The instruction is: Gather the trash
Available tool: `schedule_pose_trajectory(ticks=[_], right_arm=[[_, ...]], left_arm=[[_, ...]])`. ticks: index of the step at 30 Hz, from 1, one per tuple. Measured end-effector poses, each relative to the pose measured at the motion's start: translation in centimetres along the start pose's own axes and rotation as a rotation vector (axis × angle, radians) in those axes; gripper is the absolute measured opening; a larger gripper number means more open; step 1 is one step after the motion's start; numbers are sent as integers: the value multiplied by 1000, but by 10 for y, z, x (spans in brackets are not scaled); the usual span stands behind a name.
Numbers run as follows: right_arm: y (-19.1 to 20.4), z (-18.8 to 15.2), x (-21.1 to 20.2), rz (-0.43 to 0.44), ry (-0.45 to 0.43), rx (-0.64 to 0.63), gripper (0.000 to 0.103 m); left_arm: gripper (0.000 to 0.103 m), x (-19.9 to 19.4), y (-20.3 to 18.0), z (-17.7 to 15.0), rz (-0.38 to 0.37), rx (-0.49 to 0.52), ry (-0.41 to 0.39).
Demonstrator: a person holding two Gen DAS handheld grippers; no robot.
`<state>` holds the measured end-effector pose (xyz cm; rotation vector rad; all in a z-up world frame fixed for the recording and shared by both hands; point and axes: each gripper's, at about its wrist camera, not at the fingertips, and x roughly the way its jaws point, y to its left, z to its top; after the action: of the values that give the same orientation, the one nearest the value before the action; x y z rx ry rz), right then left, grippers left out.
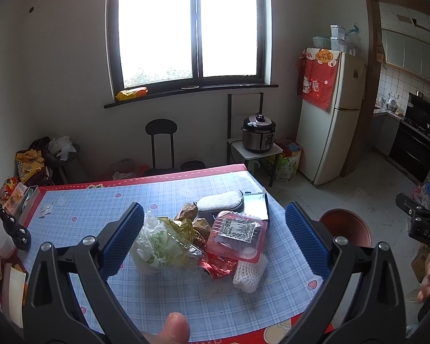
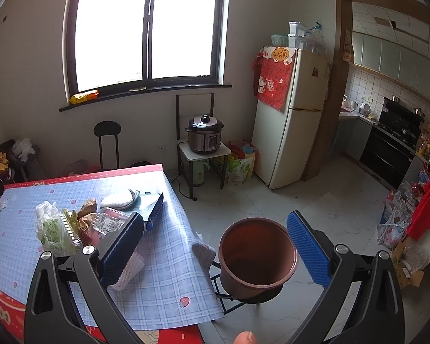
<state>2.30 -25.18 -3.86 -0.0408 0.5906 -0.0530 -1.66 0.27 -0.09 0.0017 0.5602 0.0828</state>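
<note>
A heap of trash lies on the blue plaid tablecloth (image 1: 100, 209): a crumpled clear and green plastic bag (image 1: 154, 243), a pink plastic tray with a label (image 1: 236, 235), a red foil wrapper (image 1: 216, 266), a white foam fruit net (image 1: 249, 273) and brown paper wrappers (image 1: 190, 210). My left gripper (image 1: 215, 246) is open and empty, hovering above the heap. My right gripper (image 2: 215, 250) is open and empty, over the table's right edge and above a brown bin (image 2: 258, 255) on the floor. The bin also shows in the left wrist view (image 1: 347, 226).
A white sponge pad (image 1: 222, 200) and a dark box (image 1: 256, 207) lie behind the heap. Clutter lines the table's left edge (image 1: 8, 229). A pressure cooker (image 2: 205, 137) on a small stand, a fridge (image 2: 289, 114), a black stool (image 2: 107, 140) and floor bags (image 2: 392, 226) surround the table.
</note>
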Motion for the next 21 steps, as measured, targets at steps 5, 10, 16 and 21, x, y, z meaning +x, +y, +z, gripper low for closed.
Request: schedule_pose_trajectory(ticks=[5,10,16,21], right_arm=[[-6,-4,17,45,33,-37,98],[-9,-19,53,159,108,-48,98],[18,-48,95,256,179,-95,98],[59,-60,118,365,282,-87,98]], left_arm=[[98,7,7,-18,6,-73,4],[98,14,21,-49,78,-143,9],[98,20,63,-93,223,-252,106],[98,33,103,-114,253,-264,192]])
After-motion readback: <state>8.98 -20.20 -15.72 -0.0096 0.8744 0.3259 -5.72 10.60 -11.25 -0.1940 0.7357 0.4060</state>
